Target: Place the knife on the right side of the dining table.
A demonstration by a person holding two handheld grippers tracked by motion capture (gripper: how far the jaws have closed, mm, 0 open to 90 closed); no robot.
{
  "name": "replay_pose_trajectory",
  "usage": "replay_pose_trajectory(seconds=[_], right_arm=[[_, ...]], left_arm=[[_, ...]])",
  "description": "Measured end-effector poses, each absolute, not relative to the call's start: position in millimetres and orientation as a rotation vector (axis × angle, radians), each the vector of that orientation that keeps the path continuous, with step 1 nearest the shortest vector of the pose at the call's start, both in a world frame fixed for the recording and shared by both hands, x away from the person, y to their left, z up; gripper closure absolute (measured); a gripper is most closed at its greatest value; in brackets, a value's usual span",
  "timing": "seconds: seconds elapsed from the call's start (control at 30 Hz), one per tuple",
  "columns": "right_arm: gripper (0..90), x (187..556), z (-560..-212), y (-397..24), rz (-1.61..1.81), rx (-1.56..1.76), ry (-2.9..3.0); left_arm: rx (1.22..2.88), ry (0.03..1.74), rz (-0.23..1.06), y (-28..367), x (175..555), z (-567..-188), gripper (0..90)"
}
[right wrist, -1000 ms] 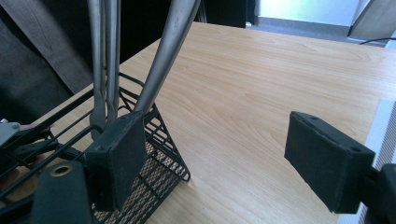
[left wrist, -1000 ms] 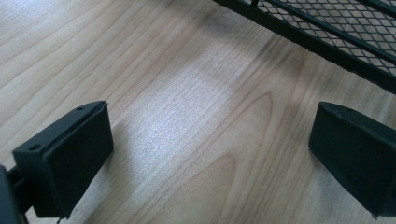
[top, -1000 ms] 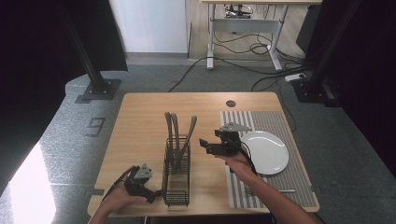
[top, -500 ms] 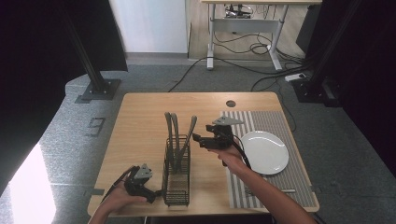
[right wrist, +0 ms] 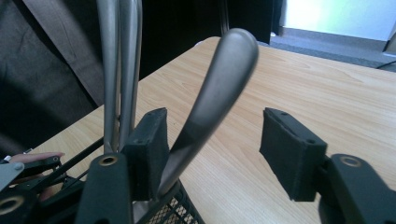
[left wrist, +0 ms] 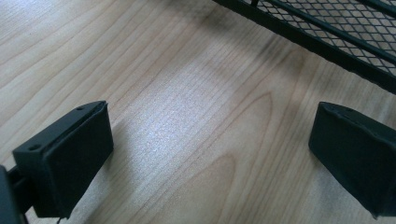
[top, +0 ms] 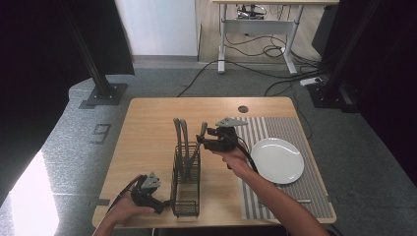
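A black wire cutlery basket (top: 187, 191) (left wrist: 327, 28) stands on the wooden table (top: 147, 128) with metal utensil handles rising from it. Two handles (top: 179, 135) (right wrist: 116, 70) stand upright and a third handle (top: 201, 133) (right wrist: 224, 79) leans right. My right gripper (top: 201, 140) (right wrist: 215, 149) reaches in from the right at the height of that leaning handle. Its jaws have just been closing and now straddle the handle, which lies against the left pad (right wrist: 149, 140) while the right pad (right wrist: 289, 149) stands apart. My left gripper (top: 160, 206) (left wrist: 210, 154) rests open by the basket's near left corner, with bare wood between its jaws.
A white plate (top: 277, 160) lies on a striped mat (top: 295, 128) at the table's right, with a utensil (top: 287, 200) near the mat's front edge. A round cable hole (top: 243, 109) sits at the back edge. Desk legs and cables cross the floor beyond.
My right gripper has moved left from near the plate to the leaning handle, and its jaws have narrowed around it. The left gripper has stayed put.
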State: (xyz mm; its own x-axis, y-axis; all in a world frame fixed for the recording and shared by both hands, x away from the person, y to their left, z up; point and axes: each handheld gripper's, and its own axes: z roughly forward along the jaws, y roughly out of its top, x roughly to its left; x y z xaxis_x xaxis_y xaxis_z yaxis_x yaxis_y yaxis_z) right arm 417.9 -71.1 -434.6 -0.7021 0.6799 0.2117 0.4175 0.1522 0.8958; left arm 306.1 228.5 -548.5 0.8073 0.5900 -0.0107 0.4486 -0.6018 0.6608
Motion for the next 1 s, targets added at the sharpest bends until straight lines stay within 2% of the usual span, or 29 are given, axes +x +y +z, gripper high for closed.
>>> replay_pose_trajectory(seconds=[0.33, 0.4, 0.47, 1.0], right_arm=[[54.3, 426, -437, -66, 1.623, 1.037, 2.206], [61.4, 423, -437, -64, 1.622, 1.005, 2.195], [64.0, 422, -437, -62, 1.625, 0.999, 2.197], [73.9, 412, -430, -69, 1.749, 1.029, 2.189]], left_arm=[[2.317, 0.761, 0.273, 229, 306, -549, 0.0], [2.316, 0.761, 0.274, 228, 306, -549, 0.0], [2.316, 0.761, 0.274, 228, 306, -549, 0.0], [2.317, 0.761, 0.274, 229, 306, -549, 0.0]])
